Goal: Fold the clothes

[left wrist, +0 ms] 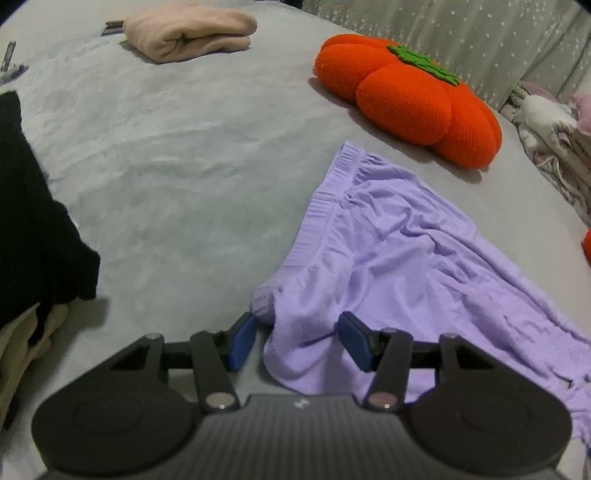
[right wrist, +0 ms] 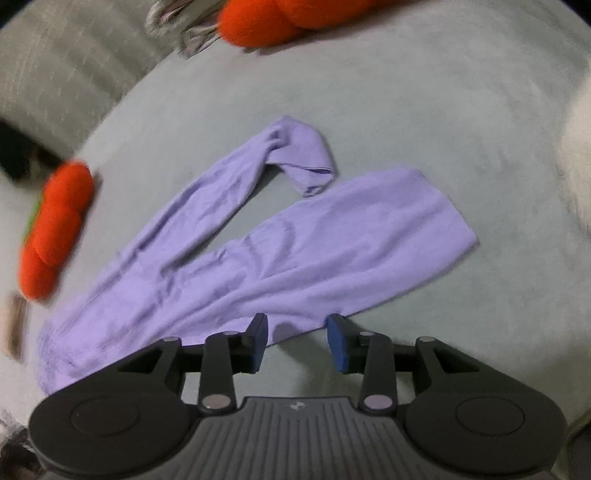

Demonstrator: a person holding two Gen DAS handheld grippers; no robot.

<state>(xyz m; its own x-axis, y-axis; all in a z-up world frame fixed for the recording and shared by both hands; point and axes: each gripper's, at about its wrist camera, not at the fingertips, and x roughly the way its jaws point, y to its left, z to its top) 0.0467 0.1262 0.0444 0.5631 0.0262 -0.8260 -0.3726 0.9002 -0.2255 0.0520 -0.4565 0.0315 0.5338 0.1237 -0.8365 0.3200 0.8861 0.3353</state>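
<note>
Here the lilac pants (left wrist: 399, 258) lie spread on a grey bed (left wrist: 177, 155), waistband toward the left gripper (left wrist: 300, 341) and legs running away toward the right gripper (right wrist: 297, 343).

In the left wrist view the fingers (left wrist: 243, 341) stand apart, and a bunched corner of the waistband sits between them. The cloth reaches close to both blue pads, but whether it touches either I cannot tell. The ribbed band runs up and away from that corner toward an orange pumpkin cushion (left wrist: 410, 96).

In the right wrist view the jaws are likewise spread. The edge of one trouser leg (right wrist: 332, 251) lies just ahead of the fingers (right wrist: 258, 343), with bare bed between the pads. The other leg (right wrist: 229, 192) angles off to the left, its cuff folded back on itself. This view is motion-blurred.

Farther off in the left view, a folded beige garment (left wrist: 192, 33) rests near the far edge, and a black garment (left wrist: 29, 221) hangs at the left.
</note>
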